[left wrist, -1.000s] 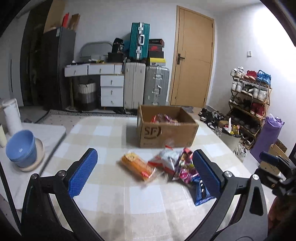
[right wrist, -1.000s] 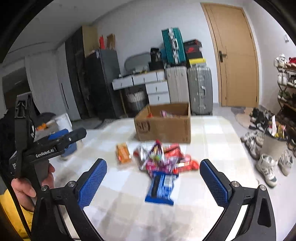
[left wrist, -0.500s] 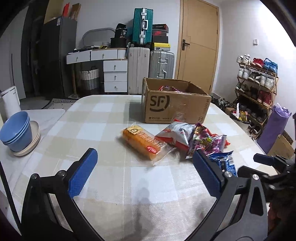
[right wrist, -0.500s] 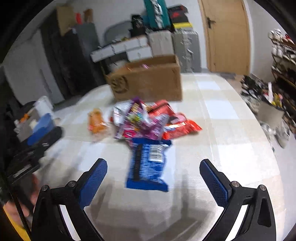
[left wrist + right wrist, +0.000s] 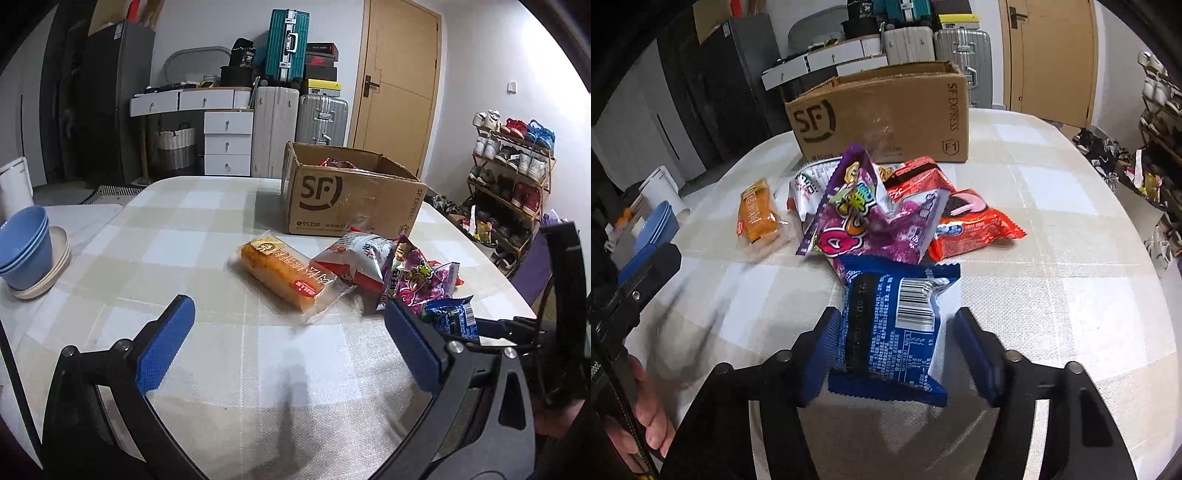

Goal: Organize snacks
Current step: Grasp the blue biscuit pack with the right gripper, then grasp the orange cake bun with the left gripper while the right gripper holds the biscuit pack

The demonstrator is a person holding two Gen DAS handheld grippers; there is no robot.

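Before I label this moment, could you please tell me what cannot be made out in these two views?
- Cardboard box contents: the left wrist view shows only wrapper tips above the front wall; the right wrist view shows none.
- Blue snack packet: in the left wrist view a finger of the left gripper covers most of it.
- Right gripper, closing: pad contact with the packet is unclear.

A table [image 5: 192,236] in beige-and-white checks carries a brown cardboard box [image 5: 886,118] printed with a black logo. In front of the box lie an orange snack pack [image 5: 282,273] with a red label, a white-and-red bag [image 5: 354,258], a purple bag [image 5: 864,218] with pink and yellow lettering, a red packet [image 5: 975,225], and a blue packet [image 5: 890,325] bearing a white barcode patch. Left of the box sit stacked blue bowls [image 5: 24,251] on cream plates [image 5: 55,266]. Both tools show blue-padded fingers [image 5: 164,343] on black frames.
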